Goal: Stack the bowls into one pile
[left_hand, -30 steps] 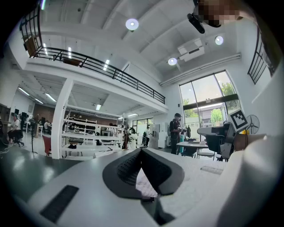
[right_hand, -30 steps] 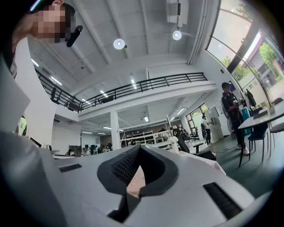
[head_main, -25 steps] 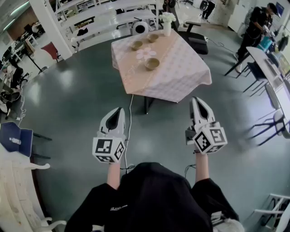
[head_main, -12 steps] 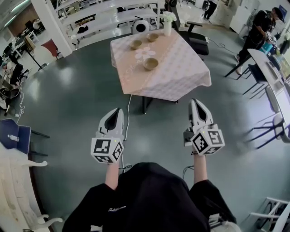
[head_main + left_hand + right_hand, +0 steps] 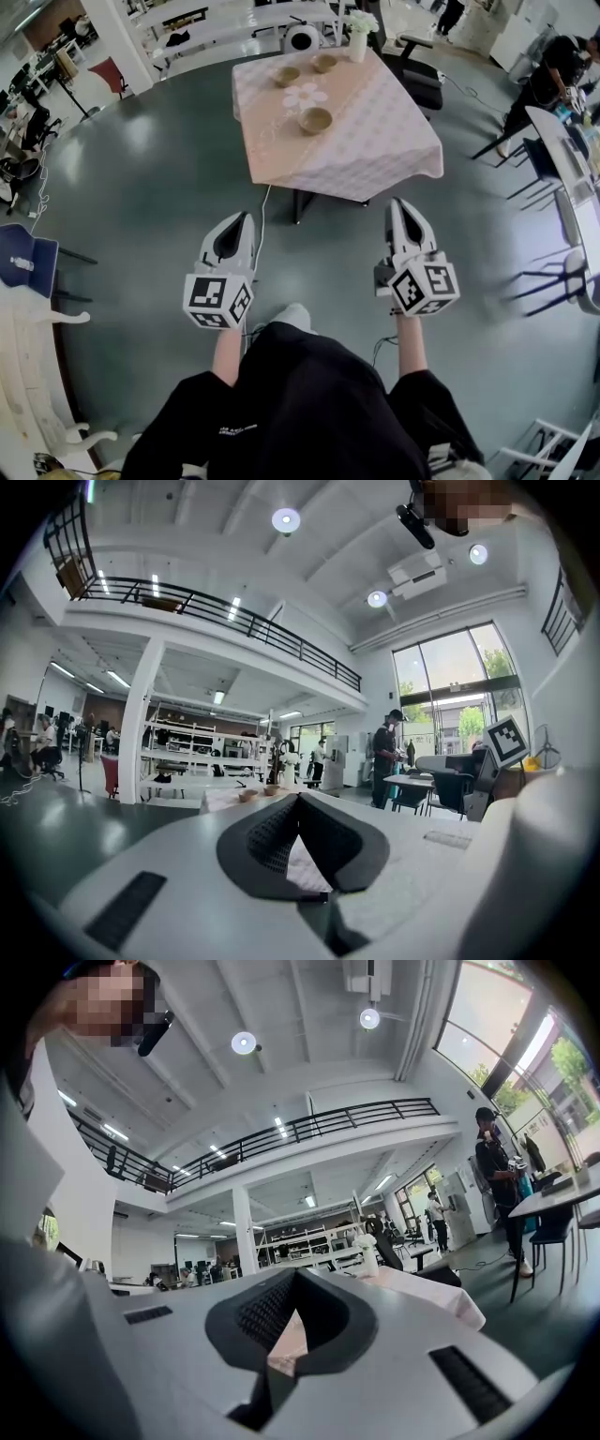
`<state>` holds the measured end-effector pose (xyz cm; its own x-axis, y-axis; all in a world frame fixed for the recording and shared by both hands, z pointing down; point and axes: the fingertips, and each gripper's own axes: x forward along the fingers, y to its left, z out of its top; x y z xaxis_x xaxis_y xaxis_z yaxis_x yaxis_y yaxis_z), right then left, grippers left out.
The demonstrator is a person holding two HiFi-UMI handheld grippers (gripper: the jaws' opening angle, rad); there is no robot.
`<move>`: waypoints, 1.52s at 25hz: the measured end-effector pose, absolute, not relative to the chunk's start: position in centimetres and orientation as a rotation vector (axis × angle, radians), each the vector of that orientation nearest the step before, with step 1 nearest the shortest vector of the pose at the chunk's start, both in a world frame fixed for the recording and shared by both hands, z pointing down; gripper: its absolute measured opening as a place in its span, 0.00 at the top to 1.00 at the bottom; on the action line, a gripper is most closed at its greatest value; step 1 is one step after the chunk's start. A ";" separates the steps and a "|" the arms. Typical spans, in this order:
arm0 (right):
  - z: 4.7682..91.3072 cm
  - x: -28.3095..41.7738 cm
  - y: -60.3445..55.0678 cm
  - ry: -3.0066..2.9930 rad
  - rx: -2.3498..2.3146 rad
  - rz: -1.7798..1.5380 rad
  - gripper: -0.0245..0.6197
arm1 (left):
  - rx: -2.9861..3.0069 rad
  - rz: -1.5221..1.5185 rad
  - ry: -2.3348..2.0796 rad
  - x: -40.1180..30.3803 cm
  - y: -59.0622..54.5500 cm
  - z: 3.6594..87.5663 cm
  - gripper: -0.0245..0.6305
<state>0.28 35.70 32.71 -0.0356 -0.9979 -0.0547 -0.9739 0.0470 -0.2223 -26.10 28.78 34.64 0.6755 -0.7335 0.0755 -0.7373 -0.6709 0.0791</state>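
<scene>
Ahead, on draped pink checked tablecloth (image 5: 375,150): 3 round tan bowls (image 5: 315,120), apart. Smooth grey floor (image 5: 169,187) lies open between. I see left gripper (image 5: 246,217), right gripper (image 5: 402,202) closed, empty.

Bright, even light comes from round lamps (image 5: 286,519) overhead and tall windows (image 5: 450,700). The glossy floor (image 5: 141,202) left of the table (image 5: 375,141) carries soft glare. Every view bows at its edges, and the corners of both gripper views go dark.

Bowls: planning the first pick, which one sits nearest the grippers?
The lone bowl just nearer than the flower-shaped mat; the other two bowls sit beyond it.
</scene>
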 end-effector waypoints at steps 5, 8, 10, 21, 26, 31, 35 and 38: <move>33.5 1.0 32.3 2.140 -2.020 -0.209 0.98 | 2.761 0.067 -1.221 -24.9 26.1 35.4 0.97; 33.8 1.4 30.3 2.135 -2.022 -0.220 0.98 | 2.745 0.083 -1.207 -24.3 24.4 36.2 0.97; 34.0 1.8 28.7 2.122 -2.025 -0.235 0.98 | 2.737 0.087 -1.198 -23.9 22.6 36.6 0.97; 35.2 4.6 19.5 2.088 -2.077 -0.316 0.98 | 2.735 0.114 -1.091 -19.5 12.4 37.4 0.97; 35.8 5.2 15.5 2.076 -2.069 -0.354 0.98 | 2.736 0.110 -1.074 -18.5 8.7 37.5 0.97; 36.9 5.5 13.1 2.072 -2.077 -0.383 0.98 | 2.722 0.114 -1.051 -17.8 6.5 38.4 0.97; 37.6 6.1 11.7 2.070 -2.089 -0.407 0.98 | 2.698 0.126 -1.048 -17.4 4.9 39.5 0.97; 37.7 6.8 10.5 2.074 -2.097 -0.416 0.98 | 2.683 0.142 -1.058 -17.3 3.1 39.8 0.97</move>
<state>6.83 10.53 37.74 -0.0019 -0.9966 0.0824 -0.9513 -0.0235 -0.3073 -17.27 3.07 39.76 0.7311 -0.6576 0.1818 -0.6823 -0.7039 0.1977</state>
